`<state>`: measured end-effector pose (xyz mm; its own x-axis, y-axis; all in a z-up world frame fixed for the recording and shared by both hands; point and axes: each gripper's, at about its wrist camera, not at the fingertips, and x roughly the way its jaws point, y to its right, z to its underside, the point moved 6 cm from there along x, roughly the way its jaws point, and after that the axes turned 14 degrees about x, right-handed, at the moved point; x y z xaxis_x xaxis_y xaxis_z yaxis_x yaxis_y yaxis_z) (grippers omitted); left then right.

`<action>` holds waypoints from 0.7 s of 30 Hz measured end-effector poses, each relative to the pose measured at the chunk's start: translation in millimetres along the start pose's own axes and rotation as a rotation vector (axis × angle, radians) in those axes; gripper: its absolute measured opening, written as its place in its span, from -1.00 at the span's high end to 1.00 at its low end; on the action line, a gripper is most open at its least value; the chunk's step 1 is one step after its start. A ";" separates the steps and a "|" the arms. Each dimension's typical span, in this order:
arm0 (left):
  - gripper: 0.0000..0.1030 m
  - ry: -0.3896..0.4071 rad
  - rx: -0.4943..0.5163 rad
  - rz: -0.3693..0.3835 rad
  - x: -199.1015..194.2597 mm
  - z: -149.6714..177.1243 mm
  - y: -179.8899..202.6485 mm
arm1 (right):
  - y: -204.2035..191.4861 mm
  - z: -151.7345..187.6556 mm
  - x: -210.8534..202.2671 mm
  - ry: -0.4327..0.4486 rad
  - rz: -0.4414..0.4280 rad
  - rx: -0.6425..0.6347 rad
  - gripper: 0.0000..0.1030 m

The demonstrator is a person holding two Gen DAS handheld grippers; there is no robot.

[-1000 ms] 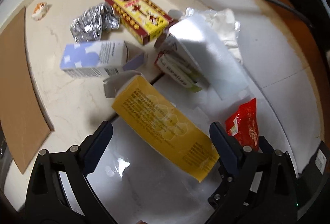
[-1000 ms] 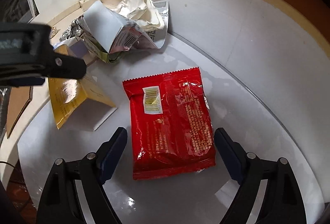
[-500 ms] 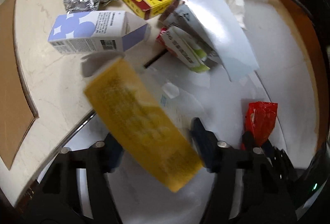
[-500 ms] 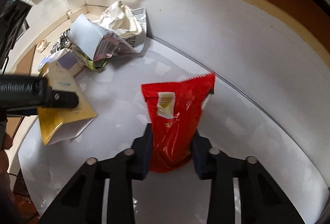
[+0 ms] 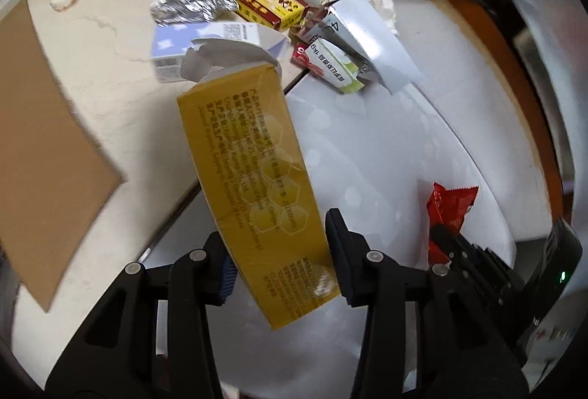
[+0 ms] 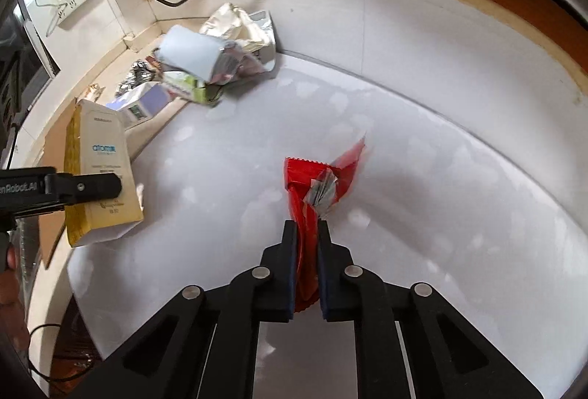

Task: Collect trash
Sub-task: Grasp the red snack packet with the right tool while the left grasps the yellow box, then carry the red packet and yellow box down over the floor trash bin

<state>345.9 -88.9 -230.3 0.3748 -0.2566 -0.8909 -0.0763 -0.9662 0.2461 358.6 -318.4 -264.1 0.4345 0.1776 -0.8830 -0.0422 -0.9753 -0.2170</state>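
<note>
A second ago both pieces lay flat on the white tabletop between wide jaws; now my left gripper (image 5: 279,263) has just been closing and grips the yellow box (image 5: 253,185), tilted clear of the surface. My right gripper (image 6: 305,270) is clenched on the crumpled red wrapper (image 6: 312,193). I judge both picks made; the carton pile (image 6: 205,68) at the far left corner remains.

four cartons (image 5: 253,174), two wrappers (image 5: 450,211), one foil wad (image 5: 191,3)
</note>
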 end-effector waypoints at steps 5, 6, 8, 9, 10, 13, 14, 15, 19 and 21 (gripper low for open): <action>0.23 0.052 0.111 0.005 -40.1 31.2 -6.2 | -17.4 28.1 -33.6 0.051 0.012 0.016 0.86; 0.23 0.060 0.134 0.007 -47.5 38.1 -5.9 | -20.4 33.1 -43.4 0.067 0.014 0.026 0.86; 0.23 0.078 0.188 0.009 -63.5 51.8 -7.0 | -29.2 47.2 -64.3 0.100 0.014 0.068 0.86; 0.23 0.086 0.209 0.009 -68.5 57.2 -6.4 | -33.9 54.9 -73.4 0.110 0.011 0.092 0.86; 0.23 0.093 0.230 0.012 -77.8 65.5 -8.1 | -40.1 64.4 -83.1 0.118 0.004 0.119 0.86; 0.23 0.121 0.288 0.031 -105.0 89.1 -17.4 | -65.8 94.8 -107.8 0.140 -0.016 0.154 0.86; 0.23 0.130 0.314 0.035 -113.3 98.4 -19.9 | -77.6 106.6 -116.1 0.151 -0.017 0.149 0.86; 0.23 0.136 0.338 0.037 -118.8 107.4 -22.9 | -89.0 118.3 -124.8 0.165 -0.017 0.145 0.86; 0.23 0.126 0.397 0.065 -129.2 142.0 -27.8 | -121.5 160.9 -155.6 0.208 -0.032 0.171 0.86; 0.23 0.099 0.420 0.087 -126.8 159.7 -31.7 | -135.6 185.4 -167.3 0.215 -0.039 0.189 0.86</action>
<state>153.2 -29.6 -186.1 0.4357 -0.3533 -0.8278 -0.4728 -0.8725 0.1235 124.8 -191.5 -164.2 0.6191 0.1626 -0.7683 -0.1803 -0.9227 -0.3406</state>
